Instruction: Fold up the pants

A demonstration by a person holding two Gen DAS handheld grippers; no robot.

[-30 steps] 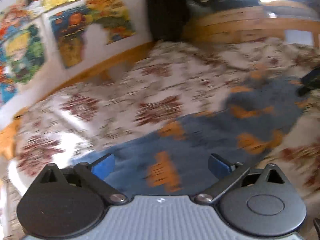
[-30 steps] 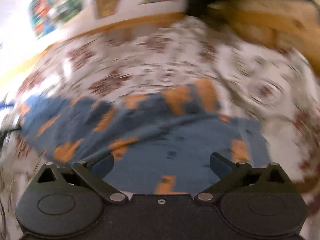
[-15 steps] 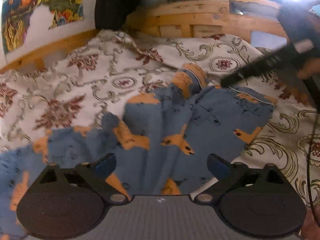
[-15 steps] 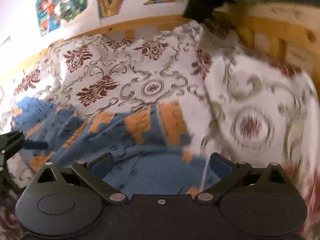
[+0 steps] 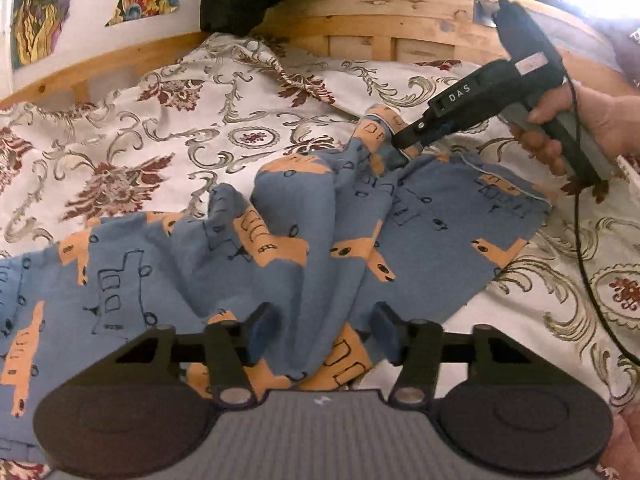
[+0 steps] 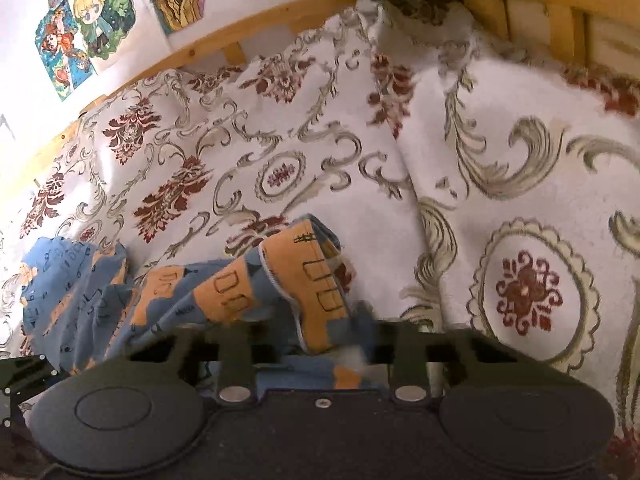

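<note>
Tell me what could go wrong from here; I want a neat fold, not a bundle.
The pants lie bunched in ridges between the two grippers, so folding now may lock creases in. The right gripper pinches only a small bit of the edge, which might slip. The cable trails over the bedspread and could snag.

Blue pants [image 5: 304, 232] with orange truck print lie rumpled, bunched into ridges.
</note>
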